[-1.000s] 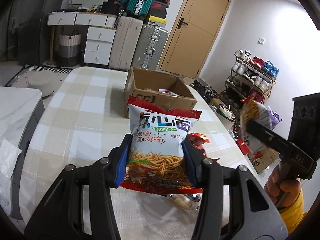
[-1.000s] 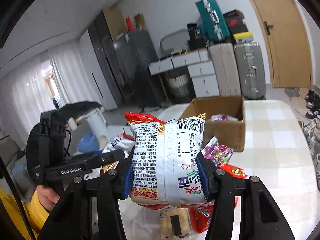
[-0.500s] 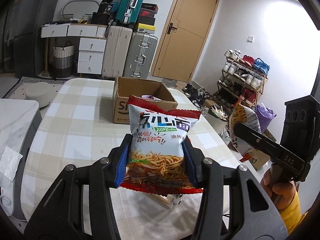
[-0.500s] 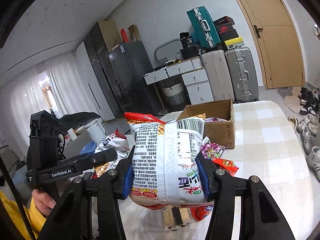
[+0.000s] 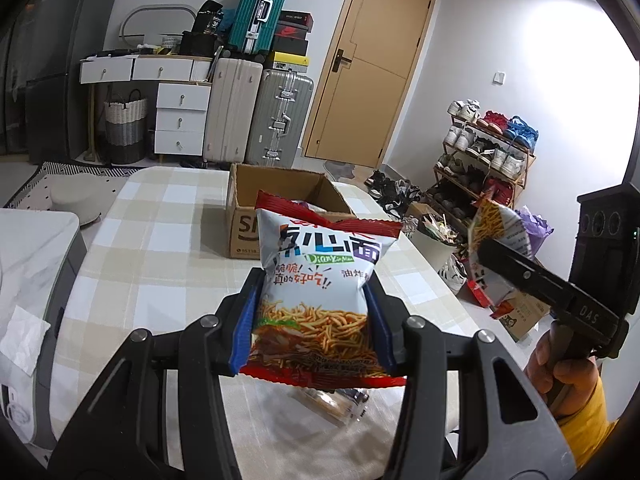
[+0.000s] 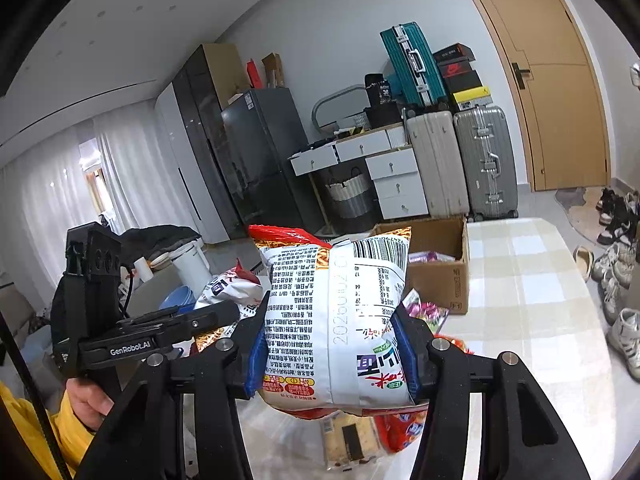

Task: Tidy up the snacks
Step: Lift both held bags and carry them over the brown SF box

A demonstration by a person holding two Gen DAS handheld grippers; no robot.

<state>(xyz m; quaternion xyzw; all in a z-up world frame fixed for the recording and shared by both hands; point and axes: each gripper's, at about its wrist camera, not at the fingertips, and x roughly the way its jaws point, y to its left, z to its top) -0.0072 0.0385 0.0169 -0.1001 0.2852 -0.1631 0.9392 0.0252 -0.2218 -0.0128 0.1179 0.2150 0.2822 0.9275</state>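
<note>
Where seen frontwise, noodle packet [image 5: 320,280]; elsewhere, second packet's [image 6: 336,320] barcode.

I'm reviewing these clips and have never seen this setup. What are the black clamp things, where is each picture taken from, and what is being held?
No robot here: a person holds a handheld two-finger gripper in each hand, with a fisheye camera on each looking along its fingers. The left view shows the left gripper shut on a noodle snack bag, front side showing. The right view shows the right gripper shut on a second snack bag, its printed back and barcode showing. Each camera also catches the other gripper at its edge. Both bags are held above a checked table with an open cardboard box and more loose snack packets.
</note>
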